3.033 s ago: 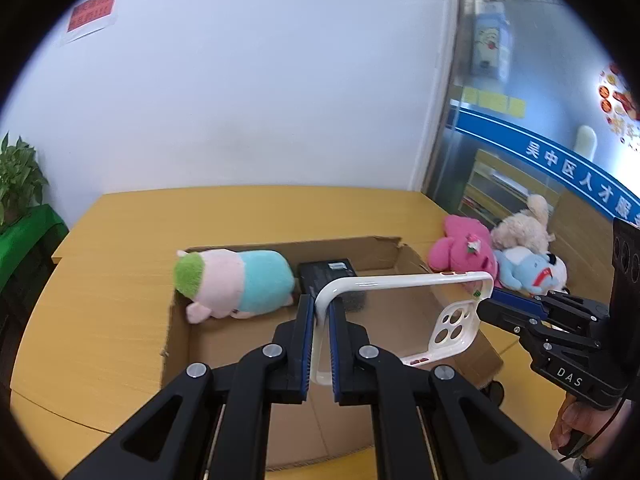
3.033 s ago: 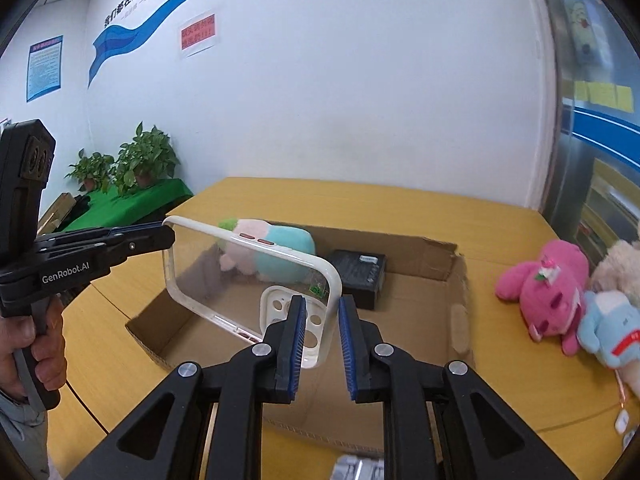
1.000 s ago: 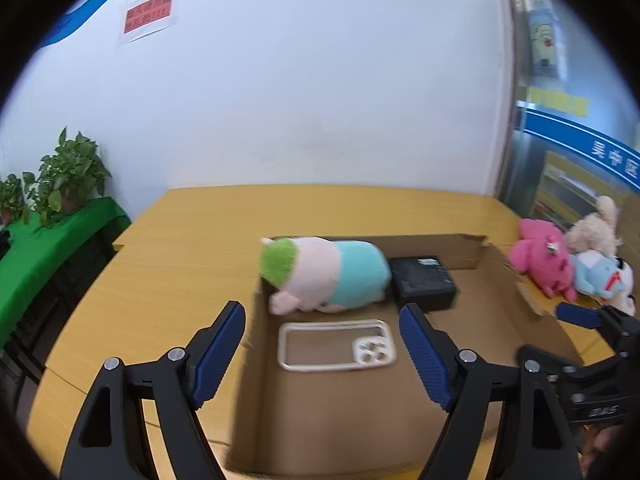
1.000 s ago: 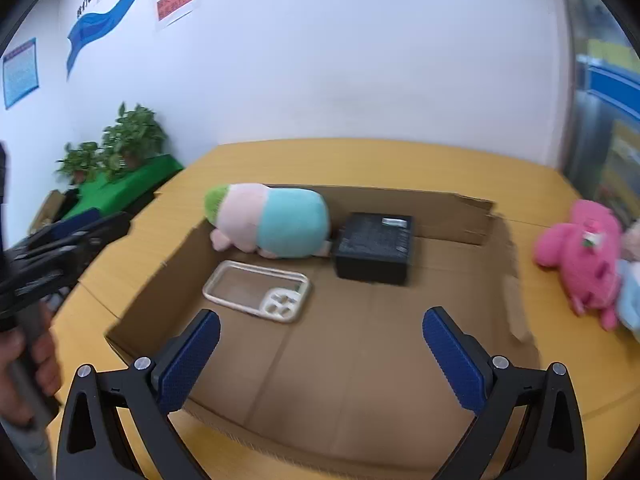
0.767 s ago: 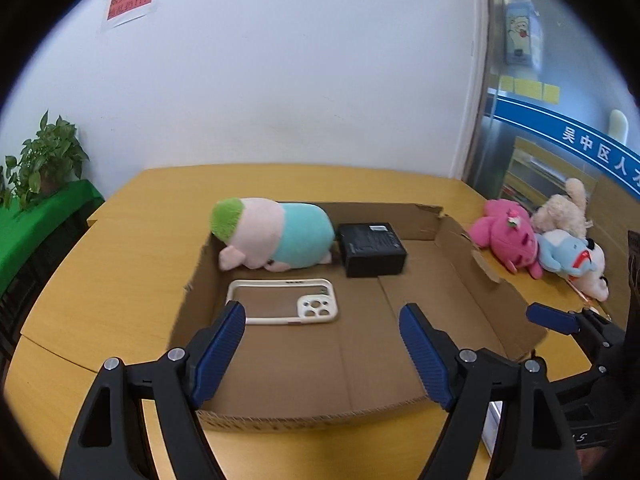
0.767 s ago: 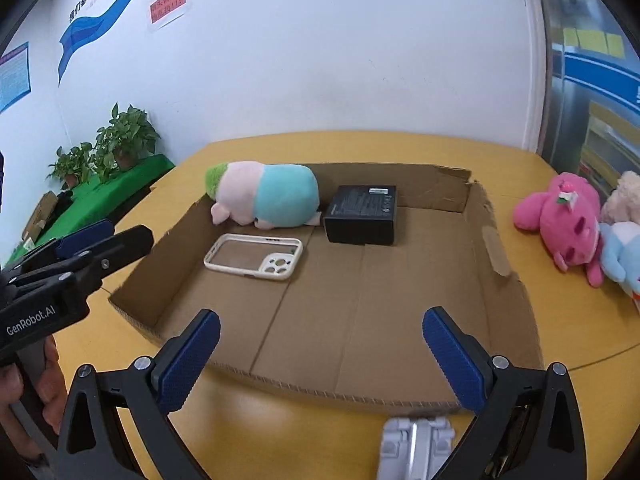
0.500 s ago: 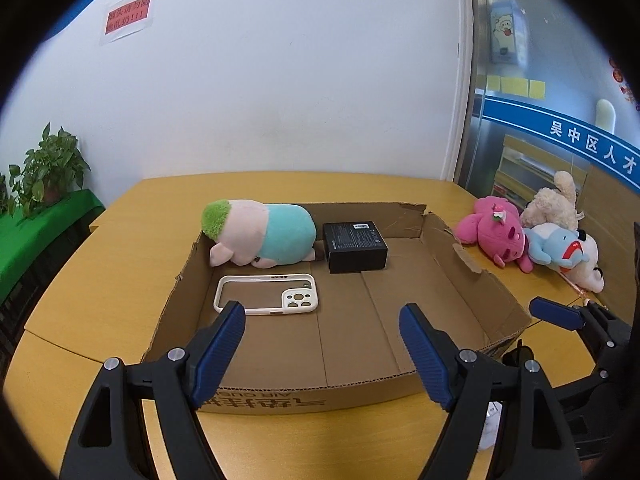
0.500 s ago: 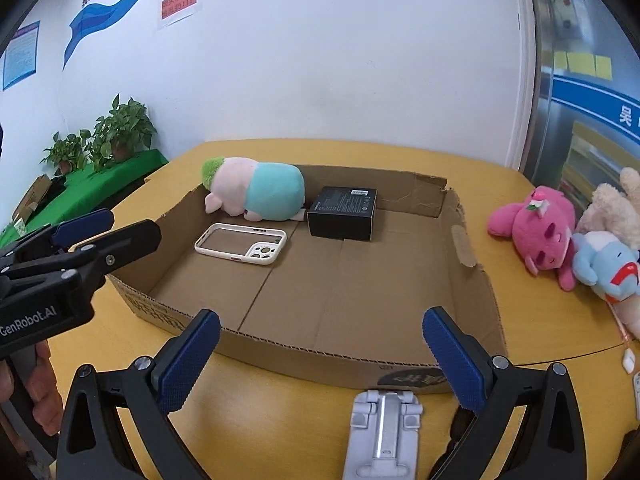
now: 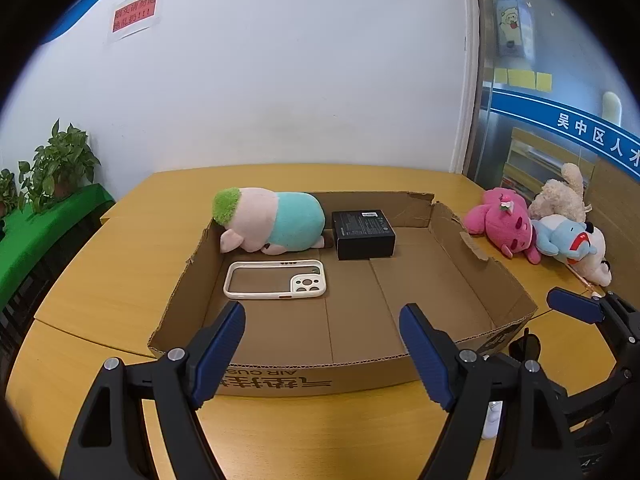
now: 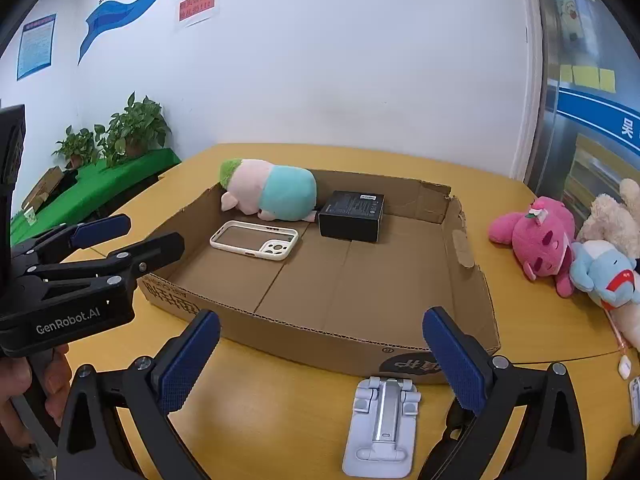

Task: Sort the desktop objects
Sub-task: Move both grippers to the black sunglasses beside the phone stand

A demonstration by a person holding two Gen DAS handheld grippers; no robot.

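Both hand-held grippers were released and carried nothing: the right hand-held gripper (image 10: 320,356) hung with its jaws spread wide over the near edge of the table (image 10: 280,400), and the left hand-held gripper (image 9: 322,344) stood equally wide in front of the cardboard box (image 9: 400,364). The likeliest next thing to sort, a grey folding phone stand (image 10: 380,428), lay flat on the table just below and between the right gripper's fingers, just beside the box's near wall. Judged from there, the risk was a poor pinch: the stand was low, smooth and hinged, so jaws closing on its thin edge could slide off or fold it, and a descent too close to the box could knock the cardboard wall. Further out, inside the box, a white phone case (image 10: 255,240) lay flat near the left wall, a pig plush (image 10: 272,188) rested in the far left corner, and a black box (image 10: 352,216) sat touching the plush's right end. Outside, well apart to the right, a pink plush (image 10: 536,236) and a blue plush (image 10: 600,272) lay on the table, apparently unsorted.
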